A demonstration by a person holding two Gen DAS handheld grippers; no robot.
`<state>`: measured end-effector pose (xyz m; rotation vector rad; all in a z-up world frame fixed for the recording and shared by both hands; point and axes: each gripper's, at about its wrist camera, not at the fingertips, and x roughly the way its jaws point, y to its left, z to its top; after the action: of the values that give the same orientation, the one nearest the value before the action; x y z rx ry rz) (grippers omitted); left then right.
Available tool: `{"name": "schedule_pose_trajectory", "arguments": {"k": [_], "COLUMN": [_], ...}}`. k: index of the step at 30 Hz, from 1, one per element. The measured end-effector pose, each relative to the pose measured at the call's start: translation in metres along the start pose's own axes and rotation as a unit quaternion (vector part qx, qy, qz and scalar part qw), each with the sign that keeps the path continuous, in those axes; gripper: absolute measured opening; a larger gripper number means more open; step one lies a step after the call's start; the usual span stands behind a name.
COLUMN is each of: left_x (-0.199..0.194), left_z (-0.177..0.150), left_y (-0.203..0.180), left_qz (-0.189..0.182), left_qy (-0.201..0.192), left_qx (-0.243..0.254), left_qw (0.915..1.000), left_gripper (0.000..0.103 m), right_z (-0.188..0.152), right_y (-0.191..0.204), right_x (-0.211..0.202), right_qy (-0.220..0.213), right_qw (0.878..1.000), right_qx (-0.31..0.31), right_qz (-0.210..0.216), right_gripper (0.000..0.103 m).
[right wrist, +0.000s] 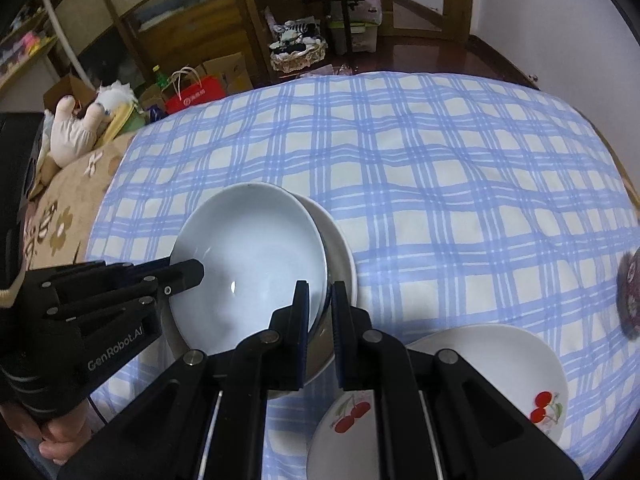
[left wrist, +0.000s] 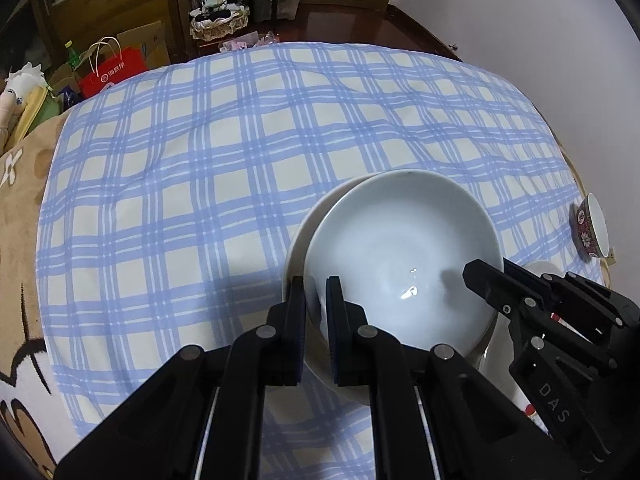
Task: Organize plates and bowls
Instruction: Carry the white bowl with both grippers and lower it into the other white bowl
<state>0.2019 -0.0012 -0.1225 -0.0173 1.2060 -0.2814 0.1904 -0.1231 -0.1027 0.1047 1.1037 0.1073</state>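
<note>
A pale blue-white bowl (left wrist: 404,256) rests tilted inside a white bowl (left wrist: 298,236) on the blue checked cloth. My left gripper (left wrist: 316,308) is shut on the pale bowl's left rim. My right gripper (right wrist: 320,312) is shut on the same bowl's right rim (right wrist: 320,264); it also shows in the left wrist view (left wrist: 486,280). The white bowl under it (right wrist: 344,248) shows in the right wrist view. A white plate with cherry print (right wrist: 500,364) lies at the lower right, partly behind my right gripper.
A small bowl with a dark floral outside (left wrist: 592,226) stands at the cloth's right edge, blurred in the right wrist view (right wrist: 630,296). A brown patterned blanket (left wrist: 20,208) lies left of the cloth. Bags, boxes and a basket crowd the floor beyond the far edge.
</note>
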Motion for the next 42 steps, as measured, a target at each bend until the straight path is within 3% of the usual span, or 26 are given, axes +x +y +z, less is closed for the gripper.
{"name": "schedule_pose_trajectory", "arguments": {"k": [42], "left_x": [0.0014], "left_z": [0.0046], "left_y": [0.0031], "left_qz": [-0.014], "left_qy": [-0.005], "left_qx": [0.0], "left_qw": [0.9999], "left_gripper": [0.011], "right_z": [0.0009], "right_y": [-0.0007], "right_x": [0.0042], "right_qy": [0.003], "right_qw": [1.0], "right_qx": [-0.013], "right_qz": [-0.011], "right_gripper": [0.012]}}
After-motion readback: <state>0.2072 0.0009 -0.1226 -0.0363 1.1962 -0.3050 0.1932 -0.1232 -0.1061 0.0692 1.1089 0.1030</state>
